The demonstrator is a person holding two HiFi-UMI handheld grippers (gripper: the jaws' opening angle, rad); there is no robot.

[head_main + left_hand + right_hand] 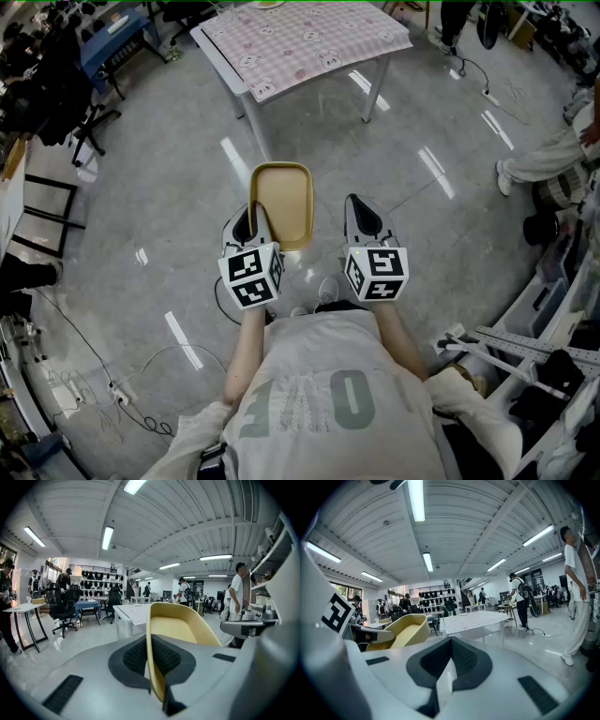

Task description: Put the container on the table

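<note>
Left gripper (249, 223), clenched on the near rim of my load. Table (300, 42) stands ahead, well apart. Container (281, 199) hangs in the air over the floor (169, 187), above no surface yet. Right gripper (362, 216) is beside it, jaws together, empty. I should carry it level and set it down well inside the table's near edge before letting go.

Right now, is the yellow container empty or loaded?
Empty. The container shows only its bare inner floor in the head view, and the left gripper view looks into it and finds nothing either.
</note>
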